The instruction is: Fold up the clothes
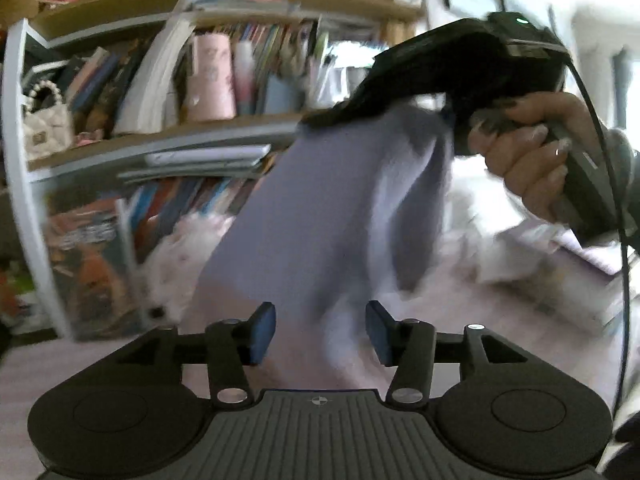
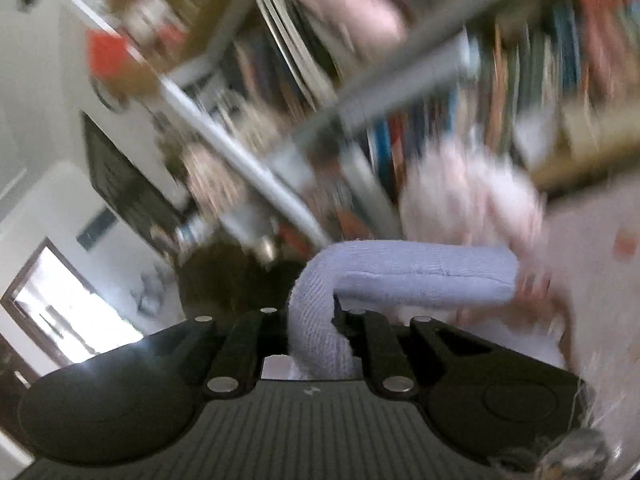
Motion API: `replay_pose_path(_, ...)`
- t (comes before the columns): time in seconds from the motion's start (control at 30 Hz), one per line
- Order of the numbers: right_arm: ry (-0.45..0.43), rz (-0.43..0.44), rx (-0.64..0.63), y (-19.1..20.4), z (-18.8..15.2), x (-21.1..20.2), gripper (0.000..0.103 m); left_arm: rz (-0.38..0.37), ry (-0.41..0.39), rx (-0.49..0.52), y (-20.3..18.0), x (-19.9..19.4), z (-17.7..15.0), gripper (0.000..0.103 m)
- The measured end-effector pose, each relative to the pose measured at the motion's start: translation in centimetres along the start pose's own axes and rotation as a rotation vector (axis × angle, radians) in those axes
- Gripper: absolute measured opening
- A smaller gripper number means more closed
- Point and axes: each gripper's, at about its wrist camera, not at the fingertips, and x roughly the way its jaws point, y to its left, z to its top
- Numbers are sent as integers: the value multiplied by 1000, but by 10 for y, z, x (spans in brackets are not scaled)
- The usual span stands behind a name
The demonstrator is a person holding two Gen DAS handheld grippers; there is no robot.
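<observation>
A lavender cloth [image 1: 320, 208] hangs in the air in the left wrist view, held up by its top edge in my right gripper [image 1: 320, 120], which a hand grips at the upper right. Its lower end trails down between the fingers of my left gripper [image 1: 320, 332], which is open with blue pads [image 1: 262, 332] apart and not closed on it. In the right wrist view my right gripper [image 2: 316, 320] is shut on a bunched, rolled edge of the lavender cloth [image 2: 420, 276], which curls out to the right.
A bookshelf [image 1: 160, 136] packed with books, a pink box and a white handbag stands behind. A fluffy white-pink plush [image 1: 176, 264] lies at its foot. The pale pink surface [image 1: 80, 360] spreads below. The right wrist view is strongly motion-blurred.
</observation>
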Motion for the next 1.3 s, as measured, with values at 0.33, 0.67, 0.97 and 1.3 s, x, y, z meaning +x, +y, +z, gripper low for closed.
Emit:
replay_pose_path(0.33, -226, 75, -490, 127, 89, -93, 11, 104, 0, -90, 64, -23, -9, 50)
replay_pose_path(0.67, 316, -105, -196, 85, -65, 125, 12, 350, 163, -244, 147, -59, -58, 51)
replay_pose_path(0.97, 484, -256, -11, 39, -162, 246, 20, 415, 228, -258, 178, -86, -74, 51)
replay_pose_path(1.3, 430, -241, -28, 52, -159, 192, 57, 313, 236, -222, 180, -54, -69, 74)
